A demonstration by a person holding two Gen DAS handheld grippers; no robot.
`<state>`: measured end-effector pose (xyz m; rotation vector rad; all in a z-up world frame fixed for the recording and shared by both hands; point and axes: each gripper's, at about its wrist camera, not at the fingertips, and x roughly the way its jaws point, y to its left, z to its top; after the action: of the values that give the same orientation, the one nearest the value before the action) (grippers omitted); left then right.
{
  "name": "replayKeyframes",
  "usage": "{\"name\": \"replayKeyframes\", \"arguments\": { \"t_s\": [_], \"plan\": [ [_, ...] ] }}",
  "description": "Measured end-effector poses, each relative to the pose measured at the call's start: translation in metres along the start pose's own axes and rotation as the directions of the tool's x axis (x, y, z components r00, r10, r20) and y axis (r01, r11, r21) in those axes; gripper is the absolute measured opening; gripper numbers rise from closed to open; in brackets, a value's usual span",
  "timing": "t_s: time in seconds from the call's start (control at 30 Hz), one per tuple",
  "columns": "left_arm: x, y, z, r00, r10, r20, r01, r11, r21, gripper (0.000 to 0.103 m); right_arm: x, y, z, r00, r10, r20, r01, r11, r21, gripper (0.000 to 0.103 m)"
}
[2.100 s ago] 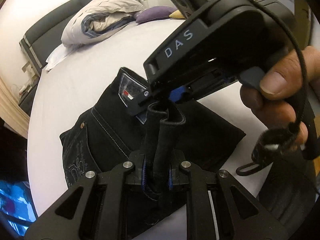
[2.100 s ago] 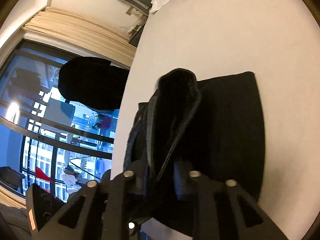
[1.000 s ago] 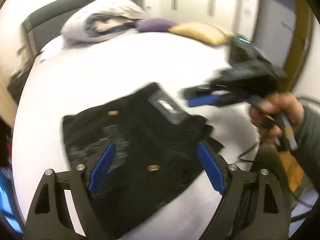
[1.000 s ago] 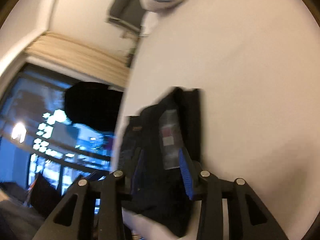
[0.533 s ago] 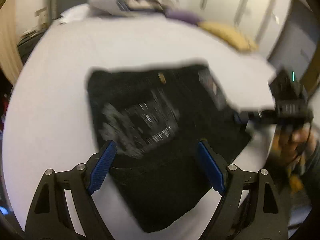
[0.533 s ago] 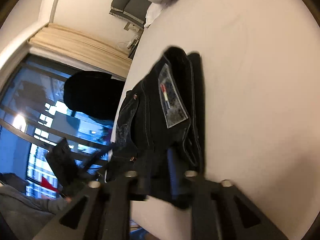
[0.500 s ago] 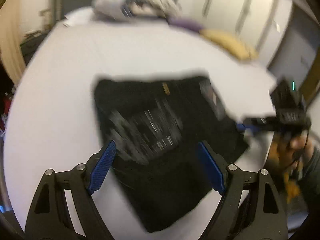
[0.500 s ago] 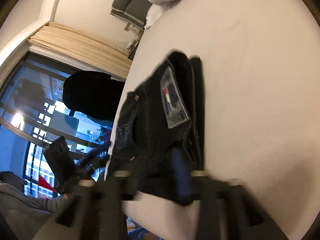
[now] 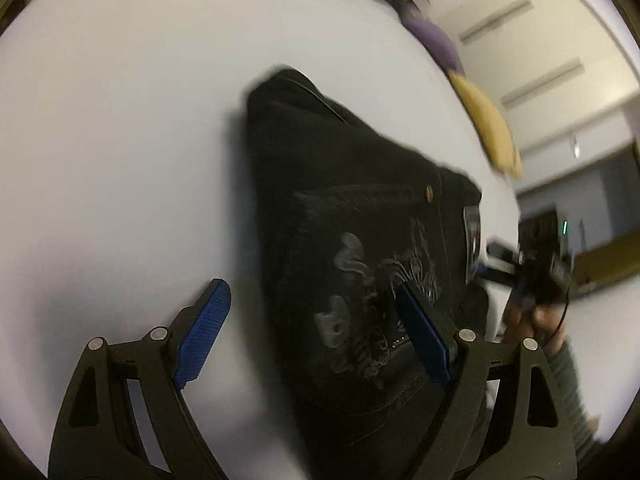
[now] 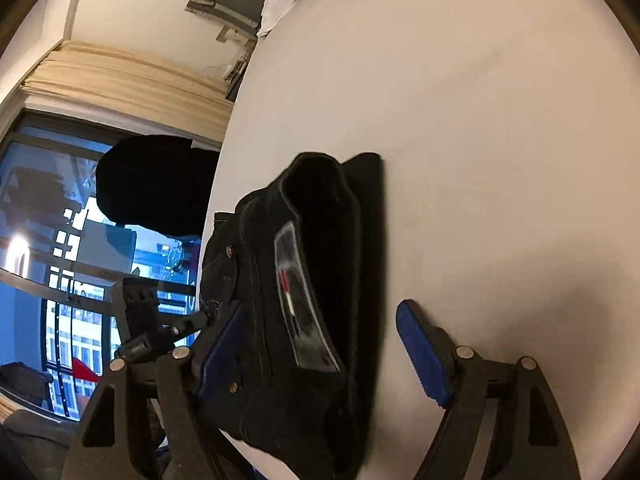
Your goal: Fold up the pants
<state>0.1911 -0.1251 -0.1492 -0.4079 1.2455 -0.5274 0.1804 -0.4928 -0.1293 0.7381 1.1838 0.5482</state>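
Pants folded at bed edge, your left gripper spread wide, right gripper opening, pads clear of cloth

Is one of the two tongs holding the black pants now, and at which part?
Neither holds them. The left tongs stand open above the folded pants; the right tongs are opening, pads off the cloth.
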Motion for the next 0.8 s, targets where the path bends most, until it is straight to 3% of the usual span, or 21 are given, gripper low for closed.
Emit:
{"name": "replayKeyframes", "arguments": {
  "t_s": [0.03, 0.07, 0.1, 0.3, 0.43, 0.6, 0.8],
  "plan": [
    [0.004, -0.004, 0.001, 1.000, -0.002, -0.010, 0.002, 1.000, 0.017, 0.083, 0.002, -0.001, 0.001, 1.000, -0.007, -0.012, 0.007, 1.000, -0.002, 0.073],
    [0.003, -0.008, 0.001, 1.000, -0.016, -0.021, 0.016, 1.000, 0.020, 0.083, 0.003, -0.001, 0.000, 0.999, -0.023, -0.025, 0.023, 1.000, -0.009, 0.063],
    [0.007, -0.010, 0.003, 0.999, -0.029, -0.030, 0.030, 0.999, 0.019, 0.072, 0.006, -0.001, -0.002, 0.998, -0.044, -0.040, 0.043, 0.999, -0.013, 0.051],
    [0.008, -0.017, 0.003, 0.999, 0.001, -0.037, 0.001, 0.999, 0.045, 0.043, 0.007, 0.009, -0.007, 0.991, -0.132, -0.017, 0.131, 0.990, -0.048, 0.032],
    [-0.003, -0.022, 0.008, 1.000, -0.009, -0.020, 0.011, 0.998, 0.055, 0.026, 0.006, 0.040, -0.009, 0.971, -0.239, 0.028, 0.240, 0.961, -0.134, 0.024],
    [-0.027, -0.019, 0.013, 1.000, -0.023, 0.011, 0.022, 0.997, 0.069, 0.020, 0.000, 0.091, -0.001, 0.956, -0.281, 0.080, 0.292, 0.929, -0.228, 0.020],
    [-0.102, 0.003, 0.054, 0.990, 0.008, 0.144, -0.022, 0.995, 0.100, 0.020, 0.018, 0.145, 0.044, 0.966, -0.230, 0.116, 0.255, 0.917, -0.305, 0.020]
  ]
}}
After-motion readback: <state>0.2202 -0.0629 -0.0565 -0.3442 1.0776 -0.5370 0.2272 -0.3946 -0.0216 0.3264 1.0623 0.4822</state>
